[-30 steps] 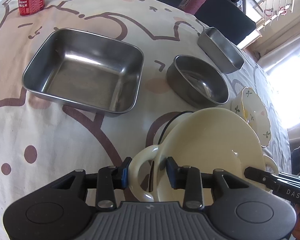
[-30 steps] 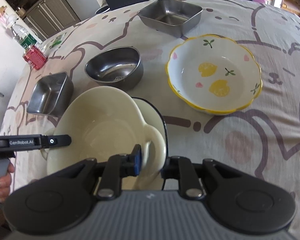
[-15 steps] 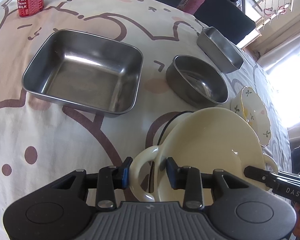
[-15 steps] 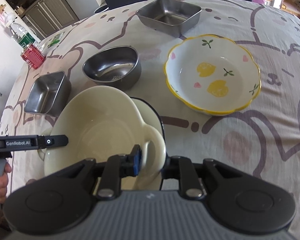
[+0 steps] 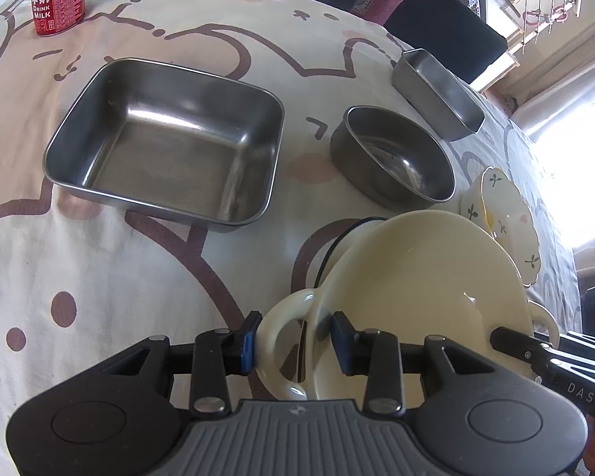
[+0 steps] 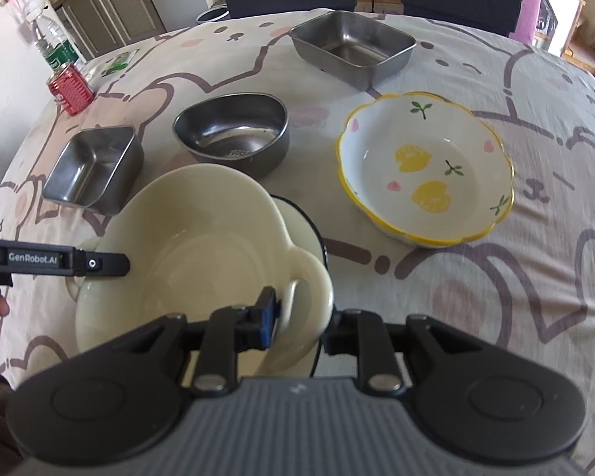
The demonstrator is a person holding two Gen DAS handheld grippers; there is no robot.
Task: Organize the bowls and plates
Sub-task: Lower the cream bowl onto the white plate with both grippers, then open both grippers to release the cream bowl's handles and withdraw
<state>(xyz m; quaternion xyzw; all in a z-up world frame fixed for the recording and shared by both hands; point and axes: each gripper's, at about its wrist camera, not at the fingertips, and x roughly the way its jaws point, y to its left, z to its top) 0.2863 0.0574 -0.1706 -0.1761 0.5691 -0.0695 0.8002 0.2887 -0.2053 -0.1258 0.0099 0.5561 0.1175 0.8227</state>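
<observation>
A cream two-handled bowl [image 5: 416, 277] [image 6: 186, 261] rests in a cream dish with a dark rim [image 5: 337, 234] [image 6: 301, 218] on the cat-print tablecloth. My left gripper [image 5: 293, 343] is shut on the bowl's near handle, one blue pad outside the loop and the other against the bowl wall. My right gripper [image 6: 301, 325] straddles the opposite handle. Its jaws are opening, and the blue pad still lies against the handle. Each gripper's black finger also shows in the other's view, at the bowl's far rim.
A large steel tray [image 5: 166, 150] [image 6: 91, 166], an oval steel bowl [image 5: 392, 162] [image 6: 234, 135] and a narrower steel tray [image 5: 436, 91] [image 6: 353, 47] stand beyond the cream bowl. A flower-print bowl [image 6: 424, 170] [image 5: 503, 222] sits to the right. A red milk can [image 5: 57, 0] stands far left.
The right wrist view has rolled slightly and its jaws stand a touch wider on the handle. The left gripper and the bowl have kept still.
</observation>
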